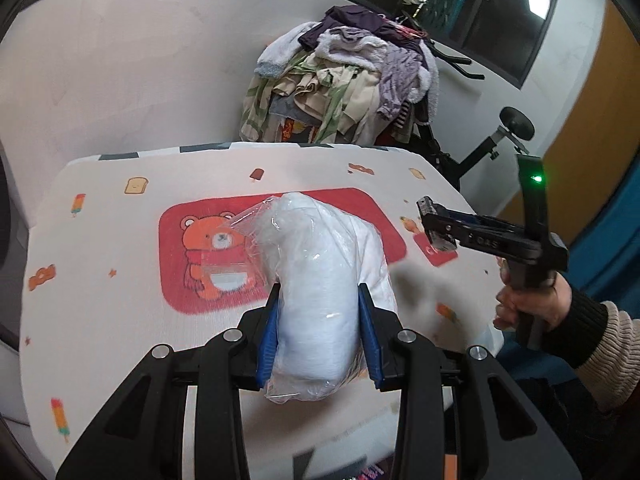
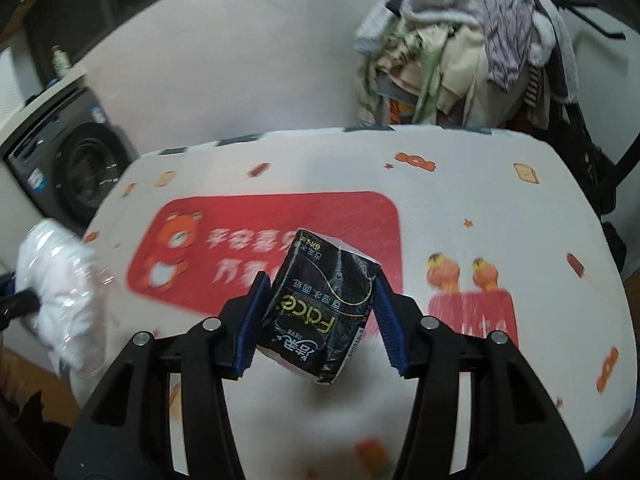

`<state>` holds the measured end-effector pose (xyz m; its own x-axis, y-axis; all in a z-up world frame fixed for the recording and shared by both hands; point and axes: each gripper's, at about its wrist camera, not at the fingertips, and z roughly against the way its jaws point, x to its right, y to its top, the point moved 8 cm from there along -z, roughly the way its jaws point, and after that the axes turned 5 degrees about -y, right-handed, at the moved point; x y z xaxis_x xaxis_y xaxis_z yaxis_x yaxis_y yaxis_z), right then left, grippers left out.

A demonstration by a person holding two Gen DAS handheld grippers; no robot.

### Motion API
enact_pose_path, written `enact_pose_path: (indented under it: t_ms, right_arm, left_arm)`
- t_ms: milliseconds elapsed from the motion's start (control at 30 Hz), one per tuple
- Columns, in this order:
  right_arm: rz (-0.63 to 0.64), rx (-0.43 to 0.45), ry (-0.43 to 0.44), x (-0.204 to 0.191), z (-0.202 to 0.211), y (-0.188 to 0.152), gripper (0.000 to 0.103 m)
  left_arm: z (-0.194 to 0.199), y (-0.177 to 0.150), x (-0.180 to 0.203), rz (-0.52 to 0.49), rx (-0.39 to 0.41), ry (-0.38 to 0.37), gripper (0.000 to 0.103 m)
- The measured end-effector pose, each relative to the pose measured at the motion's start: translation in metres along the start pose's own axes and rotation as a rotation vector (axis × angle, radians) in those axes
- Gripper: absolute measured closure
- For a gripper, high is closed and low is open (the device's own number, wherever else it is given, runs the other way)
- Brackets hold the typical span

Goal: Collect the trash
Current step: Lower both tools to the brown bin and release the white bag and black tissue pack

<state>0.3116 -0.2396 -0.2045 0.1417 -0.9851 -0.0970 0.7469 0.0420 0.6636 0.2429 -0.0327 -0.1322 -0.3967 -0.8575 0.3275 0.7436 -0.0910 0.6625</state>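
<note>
A white bundle wrapped in a clear plastic bag [image 1: 320, 264] is lifted above the table [image 1: 100, 320], and my left gripper [image 1: 318, 292] is shut on it, its blue pads pressing both sides. The same bag [image 2: 60, 280] shows blurred at the left edge of the right wrist view. My right gripper [image 2: 320, 276] is shut on a black tissue pack [image 2: 320, 304] with yellow and white lettering, held tilted above the table [image 2: 480, 200]. In the left wrist view the right gripper [image 1: 434, 226] reaches in from the right, held by a hand [image 1: 532, 304].
The table carries a white cloth with a red bear print [image 1: 208, 248]. Behind it a pile of clothes [image 1: 340, 80] hangs over an exercise bike [image 1: 480, 152]. A washing machine [image 2: 80, 172] stands at the left against the white wall.
</note>
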Motion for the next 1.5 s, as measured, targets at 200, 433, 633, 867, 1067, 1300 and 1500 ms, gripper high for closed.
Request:
enact_pose_path:
  t_ms: [200, 433, 633, 867, 1067, 1300, 1500]
  right_arm:
    - [0.016, 0.051, 0.043, -0.028, 0.06, -0.034, 0.05]
    - [0.047, 0.083, 0.081, -0.055, 0.106, -0.072, 0.05]
    - [0.082, 0.078, 0.097, -0.073, 0.122, -0.099, 0.05]
    - [0.087, 0.066, 0.106, -0.079, 0.134, -0.123, 0.05]
    - [0.083, 0.035, 0.102, -0.077, 0.133, -0.146, 0.05]
    - [0.074, -0.008, 0.107, -0.076, 0.127, -0.17, 0.05]
    - [0.074, -0.031, 0.108, -0.077, 0.123, -0.182, 0.05]
  left_arm:
    - [0.032, -0.037, 0.031, -0.043, -0.018, 0.021, 0.068]
    - [0.05, -0.101, 0.054, -0.065, -0.079, 0.035, 0.067]
    - [0.052, -0.148, 0.063, -0.071, -0.141, 0.041, 0.067]
    - [0.045, -0.189, 0.072, -0.076, -0.207, 0.031, 0.067]
    - [0.033, -0.218, 0.08, -0.08, -0.264, 0.017, 0.067]
    - [0.014, -0.247, 0.081, -0.095, -0.351, 0.021, 0.066]
    - [0.001, -0.266, 0.074, -0.071, -0.41, 0.023, 0.066]
